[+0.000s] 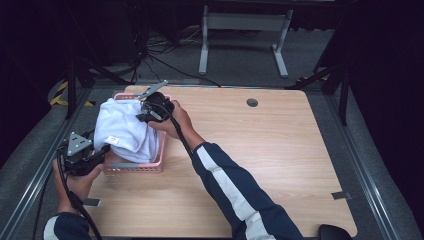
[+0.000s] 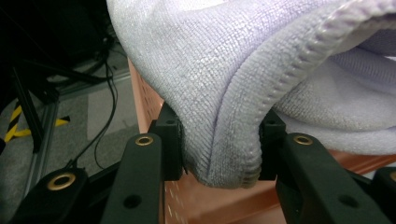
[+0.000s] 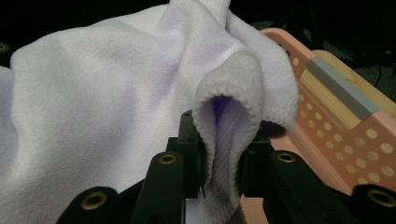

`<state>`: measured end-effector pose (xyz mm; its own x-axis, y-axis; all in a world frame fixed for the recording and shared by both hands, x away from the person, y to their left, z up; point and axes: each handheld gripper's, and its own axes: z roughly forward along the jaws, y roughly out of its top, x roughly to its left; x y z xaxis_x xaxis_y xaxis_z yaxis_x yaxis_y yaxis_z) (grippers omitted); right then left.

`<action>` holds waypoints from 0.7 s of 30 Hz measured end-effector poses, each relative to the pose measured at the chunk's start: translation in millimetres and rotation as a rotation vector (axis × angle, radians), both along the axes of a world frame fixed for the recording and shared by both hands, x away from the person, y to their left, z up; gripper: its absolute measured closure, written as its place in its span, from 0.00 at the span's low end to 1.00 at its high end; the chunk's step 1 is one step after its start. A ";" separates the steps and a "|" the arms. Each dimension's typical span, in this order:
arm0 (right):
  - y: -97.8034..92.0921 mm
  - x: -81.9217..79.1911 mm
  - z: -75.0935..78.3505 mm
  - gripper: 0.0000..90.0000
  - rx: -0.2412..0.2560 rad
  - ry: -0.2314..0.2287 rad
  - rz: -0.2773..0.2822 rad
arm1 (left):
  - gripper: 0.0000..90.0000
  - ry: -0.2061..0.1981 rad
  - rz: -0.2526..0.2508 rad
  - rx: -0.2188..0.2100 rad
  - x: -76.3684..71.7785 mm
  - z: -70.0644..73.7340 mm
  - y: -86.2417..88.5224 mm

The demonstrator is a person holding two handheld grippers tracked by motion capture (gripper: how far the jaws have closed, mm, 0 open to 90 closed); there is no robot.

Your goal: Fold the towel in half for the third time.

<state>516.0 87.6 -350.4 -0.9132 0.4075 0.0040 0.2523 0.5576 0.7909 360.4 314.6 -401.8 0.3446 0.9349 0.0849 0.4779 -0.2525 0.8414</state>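
White microfibre towel (image 1: 125, 129) heaped over a pink perforated basket (image 1: 150, 165), spilling above its rim. Basket at the left part of the wooden tabletop (image 1: 280, 165), near its far left corner. Left tongs (image 1: 102, 151) at the basket's near left corner, clamped on a folded hem of the towel (image 2: 224, 154), stitched edge bulging between the black jaws. Right tongs (image 1: 145, 114) over the basket's far side, pinched on another rolled hem (image 3: 224, 154), cloth looped upward between the jaws. Basket wall (image 3: 345, 135) just beside the right tongs.
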 end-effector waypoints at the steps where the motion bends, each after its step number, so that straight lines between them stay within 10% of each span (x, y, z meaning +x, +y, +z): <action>1: 0.7 0.8 -2.8 0.83 -0.004 0.004 -0.009 | 0.71 0.008 -0.002 0.006 1.2 -1.8 -1.1; 14: -6.4 0.1 -33.6 0.72 -0.110 0.001 -0.048 | 0.47 0.083 0.005 0.047 5.3 -14.7 -6.9; 21: -21.2 -4.9 -32.8 0.55 -0.149 -0.003 -0.056 | 0.33 -0.029 -0.008 0.004 -9.6 5.7 -17.1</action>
